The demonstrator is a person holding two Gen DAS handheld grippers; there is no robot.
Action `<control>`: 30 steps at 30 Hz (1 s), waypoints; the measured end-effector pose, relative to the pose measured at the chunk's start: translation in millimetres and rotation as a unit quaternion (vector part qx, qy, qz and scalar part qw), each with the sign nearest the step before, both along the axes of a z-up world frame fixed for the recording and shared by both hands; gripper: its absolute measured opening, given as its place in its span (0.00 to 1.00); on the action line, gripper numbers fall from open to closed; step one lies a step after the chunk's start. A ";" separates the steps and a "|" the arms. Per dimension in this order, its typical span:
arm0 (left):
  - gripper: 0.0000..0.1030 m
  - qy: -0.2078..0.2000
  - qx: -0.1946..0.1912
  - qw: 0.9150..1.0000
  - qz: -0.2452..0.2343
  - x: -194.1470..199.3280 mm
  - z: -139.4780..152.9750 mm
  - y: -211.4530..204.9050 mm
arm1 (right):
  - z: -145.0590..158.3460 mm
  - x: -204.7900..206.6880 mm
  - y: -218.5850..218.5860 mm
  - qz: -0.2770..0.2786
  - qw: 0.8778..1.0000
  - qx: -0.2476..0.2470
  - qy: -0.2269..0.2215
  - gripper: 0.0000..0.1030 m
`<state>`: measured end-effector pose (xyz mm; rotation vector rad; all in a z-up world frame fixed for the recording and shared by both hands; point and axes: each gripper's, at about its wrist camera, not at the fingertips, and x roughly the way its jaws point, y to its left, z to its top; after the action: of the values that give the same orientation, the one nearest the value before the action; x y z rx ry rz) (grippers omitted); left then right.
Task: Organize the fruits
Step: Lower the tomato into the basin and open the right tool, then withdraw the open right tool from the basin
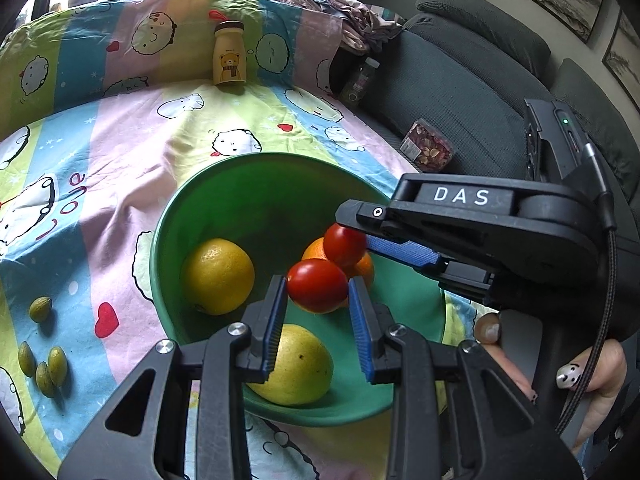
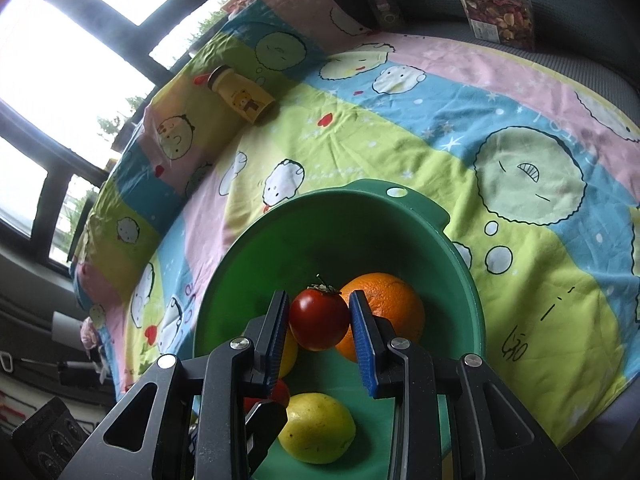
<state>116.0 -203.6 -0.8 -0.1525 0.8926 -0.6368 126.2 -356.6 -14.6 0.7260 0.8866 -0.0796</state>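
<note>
**Green bowl crowded with fruit, both grippers at its rim**

Left wrist view: A green plastic bowl fills the centre of the frame on a cartoon-print sheet spread over a sofa. Inside lie a yellow citrus at the left wall, a pale yellow fruit at the bottom, an orange at the right, mostly hidden, and two tomatoes. The left gripper has its fingers spread, and the nearer tomato sits between the blue pads with a thin gap on each side. From the right of the frame the right gripper reaches over the rim, its fingers against the second tomato. Four small green fruits lie on the sheet at lower left, well apart from the bowl. Open sheet stretches above the bowl up to a yellow bear bottle standing at upper centre.

Right wrist view: The right gripper clamps a red tomato, both pads touching it, just above the bowl floor. The orange sits just beside it to the right, the pale yellow fruit at the bottom. The bowl's far rim carries a tab with a hole; beyond it the sheet is bare toward the upper right.
</note>
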 end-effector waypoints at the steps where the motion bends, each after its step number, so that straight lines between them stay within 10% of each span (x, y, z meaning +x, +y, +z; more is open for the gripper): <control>1: 0.30 0.001 0.000 1.000 -0.001 -0.3 -0.2 -0.4 | 0.2 -0.2 -0.2 0.001 1.000 0.002 -0.002 0.33; 16: 0.80 -0.036 -0.013 0.999 0.031 -21.3 28.9 40.8 | 22.1 -8.6 14.5 0.009 0.999 -0.017 -0.043 0.63; 30: 0.85 -0.047 0.028 0.976 0.209 -48.8 28.4 171.7 | 36.4 -7.6 52.3 0.101 0.991 -0.003 -0.088 0.70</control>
<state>67.2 -31.8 27.6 -0.2490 0.7553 -0.2239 118.6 -304.3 21.8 0.6227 0.7866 0.1597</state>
